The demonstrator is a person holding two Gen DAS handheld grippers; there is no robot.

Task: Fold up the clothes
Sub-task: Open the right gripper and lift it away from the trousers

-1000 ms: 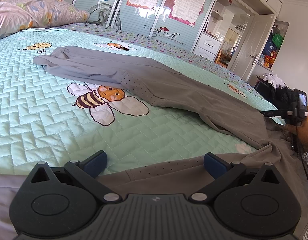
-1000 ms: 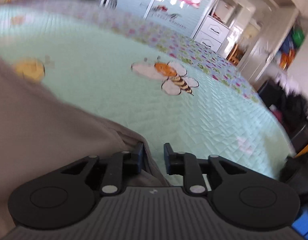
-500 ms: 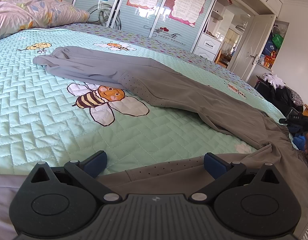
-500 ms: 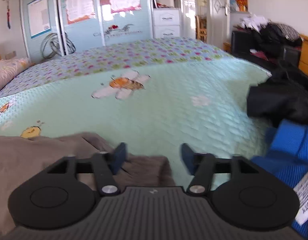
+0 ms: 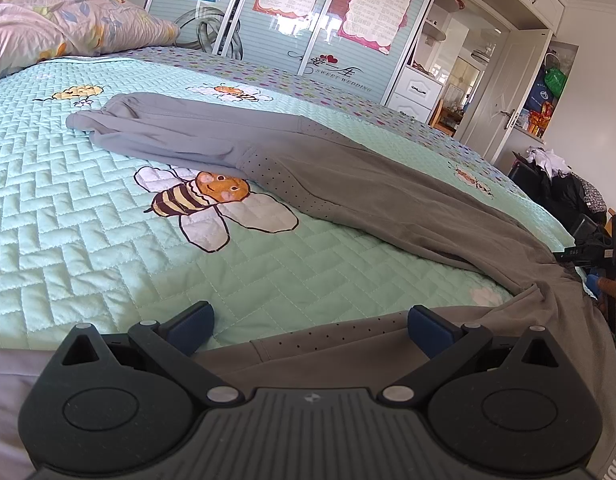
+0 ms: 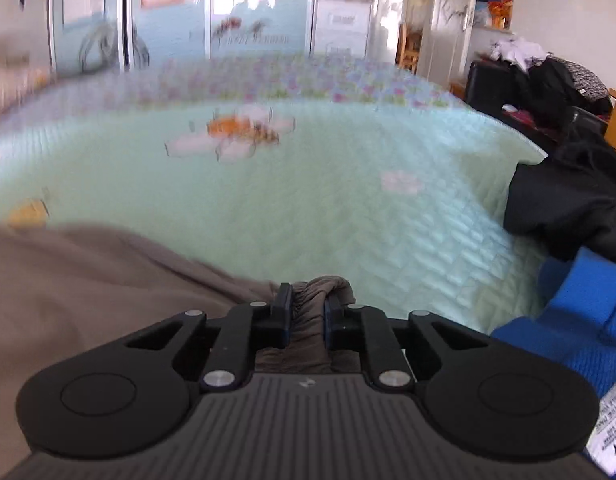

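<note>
Grey trousers (image 5: 347, 184) lie spread across the mint quilted bed (image 5: 88, 248), one leg running to the far left and the other draped over the near edge. My left gripper (image 5: 308, 316) hangs open over that near leg, its blue pads well apart and touching nothing. In the right wrist view the trousers (image 6: 88, 280) fill the lower left. My right gripper (image 6: 306, 304) is closing, with the bunched waistband pinched between its pads. In the left wrist view the right gripper (image 5: 587, 252) shows at the far right edge, by the waistband.
A flowered pillow (image 5: 68, 28) lies at the head of the bed. Sliding wardrobe doors (image 5: 308, 32) stand behind it. A black garment (image 6: 567, 200) and a blue cloth (image 6: 567, 320) lie off the bed's right corner. A dark pile of clothes (image 6: 547, 76) sits by the wall.
My right gripper opened wide, slid right along the trousers to the waistband and closed on the gathered fabric. The left gripper and the near leg have stayed put.
</note>
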